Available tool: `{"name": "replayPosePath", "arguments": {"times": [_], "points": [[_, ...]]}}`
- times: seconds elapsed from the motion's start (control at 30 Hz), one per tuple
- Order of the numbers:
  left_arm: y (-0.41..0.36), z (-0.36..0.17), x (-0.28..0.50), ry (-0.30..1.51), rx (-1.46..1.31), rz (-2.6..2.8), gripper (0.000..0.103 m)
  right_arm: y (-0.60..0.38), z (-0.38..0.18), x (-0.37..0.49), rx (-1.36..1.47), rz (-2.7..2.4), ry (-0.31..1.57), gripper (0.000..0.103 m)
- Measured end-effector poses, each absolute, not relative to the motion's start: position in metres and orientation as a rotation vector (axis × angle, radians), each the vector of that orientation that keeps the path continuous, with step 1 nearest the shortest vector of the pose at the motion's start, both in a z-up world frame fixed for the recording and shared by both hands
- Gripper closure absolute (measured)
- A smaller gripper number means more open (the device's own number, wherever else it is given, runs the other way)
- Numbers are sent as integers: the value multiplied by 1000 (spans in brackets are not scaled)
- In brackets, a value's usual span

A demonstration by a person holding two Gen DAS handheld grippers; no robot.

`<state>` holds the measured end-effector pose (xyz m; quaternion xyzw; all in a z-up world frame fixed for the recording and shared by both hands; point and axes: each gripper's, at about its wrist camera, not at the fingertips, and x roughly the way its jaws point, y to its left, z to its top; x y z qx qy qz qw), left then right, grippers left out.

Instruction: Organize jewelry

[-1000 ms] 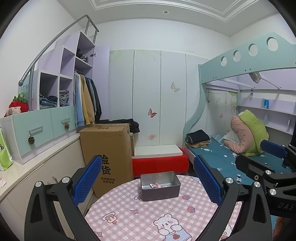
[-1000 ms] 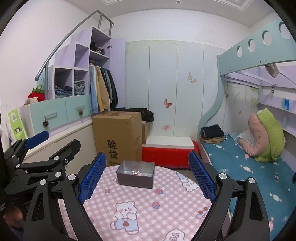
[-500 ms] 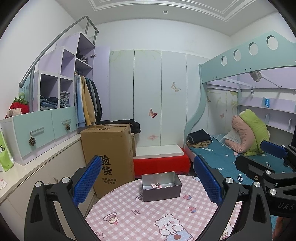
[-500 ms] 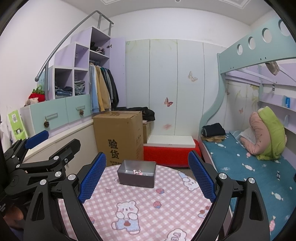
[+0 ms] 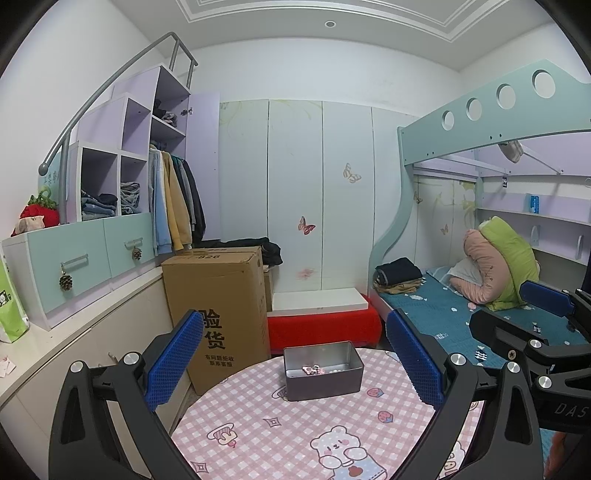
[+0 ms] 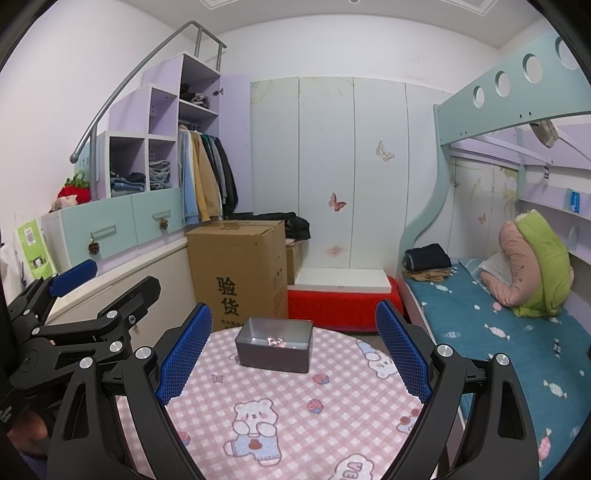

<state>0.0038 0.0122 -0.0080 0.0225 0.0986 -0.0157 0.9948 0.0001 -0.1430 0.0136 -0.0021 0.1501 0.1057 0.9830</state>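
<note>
Above the table (image 5: 258,417), both the left tool (image 5: 295,362) and right tool (image 6: 293,350) gape wide, empty, facing the tin (image 5: 323,371).

**A child's bedroom in pastel lilac and mint**

White walls are rising to a moulded ceiling (image 5: 332,11) where a recessed downlight (image 5: 330,24) is sitting at upper centre. A stepped lilac shelf unit (image 5: 129,147) is climbing the left of the frame under a grey handrail (image 5: 110,79), with folded clothes filling its cubbies and jackets (image 5: 173,199) hanging beside it. Mint drawers (image 5: 74,258) are running below, pinecones dangling from their handles. White wardrobe panels (image 5: 314,192) with butterfly stickers are covering the back wall. A cardboard box (image 5: 218,302) is standing at centre left. A mint bunk bed (image 5: 480,118) is filling the right, bedding lying on its blue mattress (image 5: 436,314).
</note>
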Motion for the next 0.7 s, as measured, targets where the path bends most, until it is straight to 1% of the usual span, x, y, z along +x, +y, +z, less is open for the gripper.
{"name": "replayPosePath", "arguments": {"times": [0.7], "points": [[15,-9,3,199,48,-30,7,-142,13,0,-1,214,305,16]]}}
